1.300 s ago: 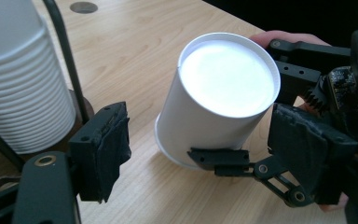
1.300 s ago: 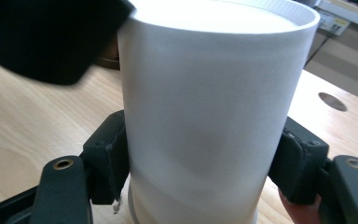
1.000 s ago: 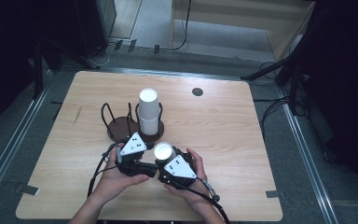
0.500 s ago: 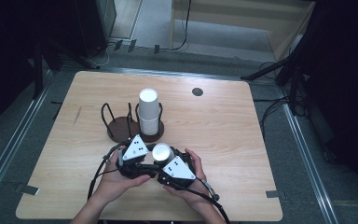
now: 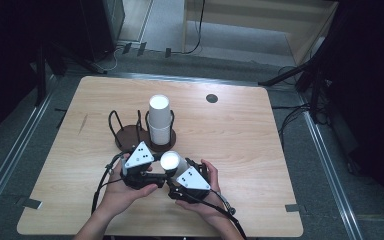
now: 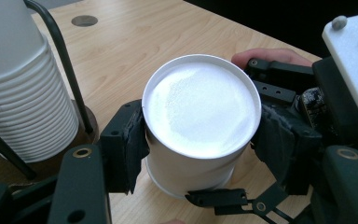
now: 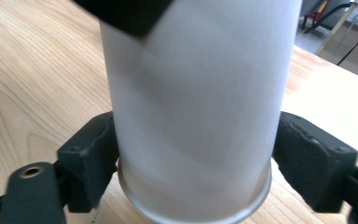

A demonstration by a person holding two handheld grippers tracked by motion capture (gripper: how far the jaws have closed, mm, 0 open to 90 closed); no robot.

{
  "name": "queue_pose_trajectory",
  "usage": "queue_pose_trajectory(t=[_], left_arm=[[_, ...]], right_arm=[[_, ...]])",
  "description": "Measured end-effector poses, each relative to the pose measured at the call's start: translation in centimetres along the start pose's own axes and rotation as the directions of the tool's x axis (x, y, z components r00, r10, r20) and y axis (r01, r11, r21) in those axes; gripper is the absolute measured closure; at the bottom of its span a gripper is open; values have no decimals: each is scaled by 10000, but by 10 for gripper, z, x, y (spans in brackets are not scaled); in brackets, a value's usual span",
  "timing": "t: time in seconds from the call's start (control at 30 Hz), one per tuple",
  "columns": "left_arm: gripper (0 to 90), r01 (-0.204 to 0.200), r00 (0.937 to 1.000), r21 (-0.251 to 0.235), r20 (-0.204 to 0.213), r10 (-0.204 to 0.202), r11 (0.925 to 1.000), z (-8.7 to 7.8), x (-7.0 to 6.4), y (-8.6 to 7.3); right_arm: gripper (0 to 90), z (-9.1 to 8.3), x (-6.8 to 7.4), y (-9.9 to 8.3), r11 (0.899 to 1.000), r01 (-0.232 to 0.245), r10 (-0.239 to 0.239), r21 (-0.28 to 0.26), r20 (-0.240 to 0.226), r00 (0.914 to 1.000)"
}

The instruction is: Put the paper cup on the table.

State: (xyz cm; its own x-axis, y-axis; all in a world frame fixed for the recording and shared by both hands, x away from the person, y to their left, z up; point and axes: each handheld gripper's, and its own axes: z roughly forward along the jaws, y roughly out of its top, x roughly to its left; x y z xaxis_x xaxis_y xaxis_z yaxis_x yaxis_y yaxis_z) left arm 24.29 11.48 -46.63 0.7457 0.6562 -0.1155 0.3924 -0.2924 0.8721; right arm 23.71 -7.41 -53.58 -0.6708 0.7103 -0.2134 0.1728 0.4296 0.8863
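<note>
A white paper cup (image 5: 170,160) stands upside down near the table's front edge, its flat base (image 6: 200,105) facing up and its rim (image 7: 196,212) at the wood. My left gripper (image 6: 200,145) is shut on the cup's upper wall, one pad pressing each side. From the other side my right gripper (image 7: 198,163) is shut on the same cup just above its rim. In the high view the left gripper (image 5: 164,170) and right gripper (image 5: 176,174) meet at the cup, each held by a hand.
A tall stack of white cups (image 5: 159,120) stands in a brown wire-loop holder (image 5: 125,136) just behind the grippers; the stack (image 6: 18,93) is close on the left. A round hole (image 5: 211,98) marks the table's far side.
The cup and both grippers have shifted only slightly near the front edge; both stay closed on the cup.
</note>
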Motion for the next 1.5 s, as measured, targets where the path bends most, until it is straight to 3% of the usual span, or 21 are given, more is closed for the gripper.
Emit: queue_pose_trajectory(t=[0.1,0.2,0.6,0.77,1.13,1.27,1.33,1.5], left_arm=[[367,-10,10000,60,17,10,10000,0,1,0],[360,104,9999,219,29,-105,9997,1,2,0],[328,233,9997,830,-2,-234,9963,5,2,2],[282,99,10000,1389,-22,-97,9903,12,-1,1],[275,466,9985,1792,190,-509,9827,14,3,0],[288,622,9972,1841,301,-689,9809,14,7,-1],[307,757,9967,1630,167,-795,9837,13,8,-1],[329,739,9971,1368,101,-760,9878,11,9,-2]], right_arm=[[199,0,0,0,10000,42,-42,-17,36,10000],[271,-1,2,-2,9977,660,-658,-142,166,9977],[295,-2,6,-3,9907,1360,-1356,-34,579,9891],[292,-2,9,-4,9812,1930,-1925,11,720,9786],[289,-3,16,-4,9623,2719,-2715,3,594,9606],[271,-3,16,-5,9577,2879,-2876,28,578,9560],[242,-2,16,-5,9566,2915,-2911,41,675,9543],[179,-4,13,-1,9624,2715,-2708,6,734,9598]])
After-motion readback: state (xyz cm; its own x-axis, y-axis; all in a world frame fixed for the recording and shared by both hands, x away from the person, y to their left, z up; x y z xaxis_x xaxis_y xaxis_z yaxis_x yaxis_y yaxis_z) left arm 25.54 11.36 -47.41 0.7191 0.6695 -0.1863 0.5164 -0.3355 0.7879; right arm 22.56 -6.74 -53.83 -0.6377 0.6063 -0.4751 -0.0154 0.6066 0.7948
